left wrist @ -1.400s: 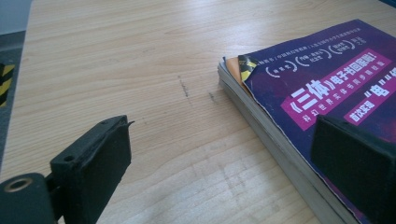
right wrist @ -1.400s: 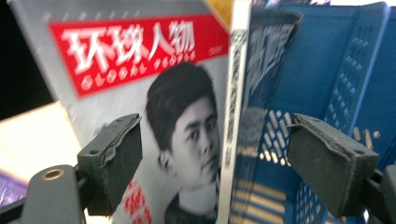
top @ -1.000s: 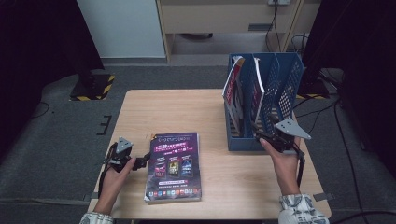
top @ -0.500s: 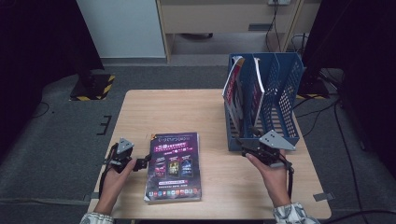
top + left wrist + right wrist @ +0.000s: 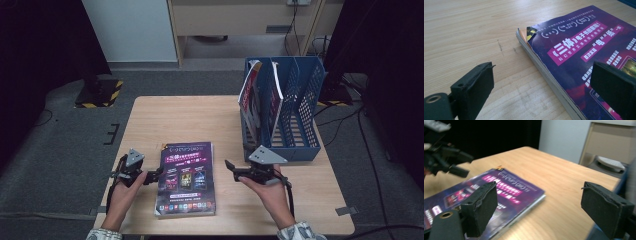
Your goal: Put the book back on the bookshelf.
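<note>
A purple-covered magazine (image 5: 186, 177) lies flat on the wooden table (image 5: 190, 120), near its front edge. My left gripper (image 5: 159, 174) rests at the magazine's left edge with its jaws open. In the left gripper view (image 5: 544, 85) the edge of the magazine (image 5: 579, 52) runs between the two pads without touching them. My right gripper (image 5: 231, 169) points left, a little to the right of the magazine. Its jaws (image 5: 544, 207) have just been opening and hold nothing; the magazine (image 5: 506, 187) lies beyond them.
A blue slotted file rack (image 5: 300, 100) stands at the table's right rear, with upright magazines (image 5: 251, 95) in its left slots. It is close behind my right hand. Bare wood lies between the flat magazine and the rack.
My right hand has moved left from the front of the blue rack toward the flat magazine, and its jaws stand wider. The left hand has stayed put.
</note>
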`<state>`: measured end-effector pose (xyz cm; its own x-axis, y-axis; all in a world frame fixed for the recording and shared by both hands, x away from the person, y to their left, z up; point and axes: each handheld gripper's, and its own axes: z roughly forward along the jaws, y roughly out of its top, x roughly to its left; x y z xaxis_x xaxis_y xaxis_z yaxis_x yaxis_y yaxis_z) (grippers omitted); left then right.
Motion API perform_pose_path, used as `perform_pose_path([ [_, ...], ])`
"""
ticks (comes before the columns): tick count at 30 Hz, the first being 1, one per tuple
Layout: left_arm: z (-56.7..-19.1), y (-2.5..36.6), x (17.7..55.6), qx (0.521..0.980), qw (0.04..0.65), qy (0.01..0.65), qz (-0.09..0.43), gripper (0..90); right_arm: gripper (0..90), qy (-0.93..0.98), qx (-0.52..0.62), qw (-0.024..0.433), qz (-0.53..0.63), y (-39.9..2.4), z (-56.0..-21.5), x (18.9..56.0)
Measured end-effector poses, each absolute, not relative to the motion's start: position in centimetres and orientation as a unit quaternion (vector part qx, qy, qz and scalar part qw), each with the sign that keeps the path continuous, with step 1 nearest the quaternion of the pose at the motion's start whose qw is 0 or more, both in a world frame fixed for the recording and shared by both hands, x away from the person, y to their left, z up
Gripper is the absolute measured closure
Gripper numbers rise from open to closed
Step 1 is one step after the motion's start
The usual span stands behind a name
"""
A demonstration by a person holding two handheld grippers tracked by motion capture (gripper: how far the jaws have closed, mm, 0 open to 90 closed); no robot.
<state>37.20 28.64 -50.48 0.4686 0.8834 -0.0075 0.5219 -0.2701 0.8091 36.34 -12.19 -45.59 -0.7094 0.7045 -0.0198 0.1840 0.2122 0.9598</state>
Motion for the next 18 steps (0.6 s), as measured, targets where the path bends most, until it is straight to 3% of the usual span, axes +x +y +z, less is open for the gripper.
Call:
perform_pose_path([
  [14,-50.7,28.3,36.9,0.772,0.377,0.455,0.233,5.0,11.6,0.786,0.265,0.203,0.52,-7.7,-47.6,36.7],
  [18,-50.6,28.2,37.1,0.774,0.377,0.45,0.237,5.1,14.9,0.798,0.245,0.201,0.513,-6.8,-48.1,37.0],
])
